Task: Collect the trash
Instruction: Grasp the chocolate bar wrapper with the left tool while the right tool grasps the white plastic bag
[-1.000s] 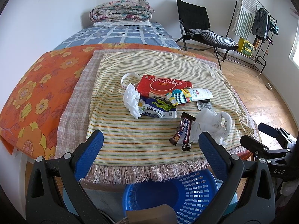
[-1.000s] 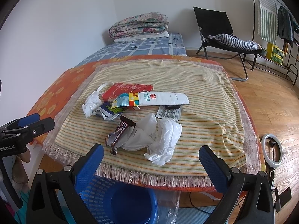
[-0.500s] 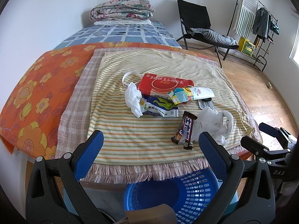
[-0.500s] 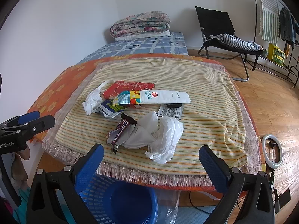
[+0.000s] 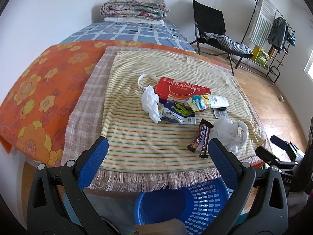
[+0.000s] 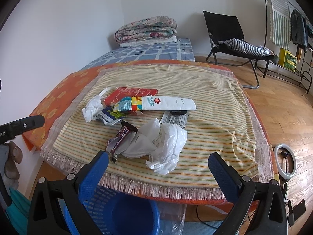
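Note:
Trash lies on a striped cloth (image 5: pixel 148 137) on the bed: a red box (image 5: pixel 182 90), a crumpled tissue (image 5: pixel 150 102), a blue-white wrapper (image 5: pixel 176 115), a white pouch (image 6: pixel 166 103), a chocolate bar wrapper (image 5: pixel 201 138) and a white plastic bag (image 6: pixel 162 145). A blue basket (image 5: pixel 185 205) stands on the floor below the bed's near edge. My left gripper (image 5: pixel 156 150) is open and empty, above the basket and short of the trash. My right gripper (image 6: pixel 157 166) is open and empty, just before the plastic bag.
An orange flowered sheet (image 5: pixel 39 90) covers the bed at left. A folded quilt (image 5: pixel 135 6) lies at the far end. A black folding chair (image 5: pixel 213 29), a clothes rack (image 5: pixel 273 25) and a ring light (image 6: pixel 285 162) on the wooden floor stand to the right.
Both grippers have moved forward a little toward the trash; the bed and the items appear larger and closer. Both stay open.

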Demonstrator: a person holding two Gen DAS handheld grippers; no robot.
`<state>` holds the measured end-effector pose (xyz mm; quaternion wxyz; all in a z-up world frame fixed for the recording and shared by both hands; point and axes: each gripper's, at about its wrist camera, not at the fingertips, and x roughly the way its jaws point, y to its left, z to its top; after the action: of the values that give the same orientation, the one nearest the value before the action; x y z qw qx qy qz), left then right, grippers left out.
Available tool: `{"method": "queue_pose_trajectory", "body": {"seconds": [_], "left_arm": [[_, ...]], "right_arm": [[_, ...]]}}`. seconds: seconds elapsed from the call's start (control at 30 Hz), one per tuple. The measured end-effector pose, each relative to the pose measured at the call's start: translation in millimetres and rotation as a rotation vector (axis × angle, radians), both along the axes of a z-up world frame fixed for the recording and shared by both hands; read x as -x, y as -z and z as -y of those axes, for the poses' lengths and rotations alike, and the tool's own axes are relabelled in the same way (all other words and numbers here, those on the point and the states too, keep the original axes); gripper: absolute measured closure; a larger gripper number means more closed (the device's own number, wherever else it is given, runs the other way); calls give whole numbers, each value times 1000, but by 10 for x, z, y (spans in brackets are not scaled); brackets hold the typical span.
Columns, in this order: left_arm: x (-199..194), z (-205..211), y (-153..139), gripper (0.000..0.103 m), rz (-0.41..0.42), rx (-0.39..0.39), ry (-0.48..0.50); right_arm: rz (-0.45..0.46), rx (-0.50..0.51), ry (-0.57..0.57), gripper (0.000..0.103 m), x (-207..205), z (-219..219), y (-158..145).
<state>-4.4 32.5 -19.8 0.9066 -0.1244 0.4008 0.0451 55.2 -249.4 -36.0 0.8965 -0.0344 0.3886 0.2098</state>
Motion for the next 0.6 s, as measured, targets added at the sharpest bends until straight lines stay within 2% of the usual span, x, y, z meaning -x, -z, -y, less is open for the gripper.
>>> {"method": "queue_pose_trajectory", "body": {"seconds": [0.3, 0.47, 0.6], "left_arm": [[-190, -38, 32, 1, -51, -3, 15], [-321, 63, 149, 11, -97, 29, 69], [-419, 260, 243, 19, -133, 44, 154]], "right_arm": [[-76, 27, -23, 1, -166, 35, 138], [-193, -34, -32, 6, -401, 101, 236], [-253, -88, -33, 15, -621, 148, 292]]}}
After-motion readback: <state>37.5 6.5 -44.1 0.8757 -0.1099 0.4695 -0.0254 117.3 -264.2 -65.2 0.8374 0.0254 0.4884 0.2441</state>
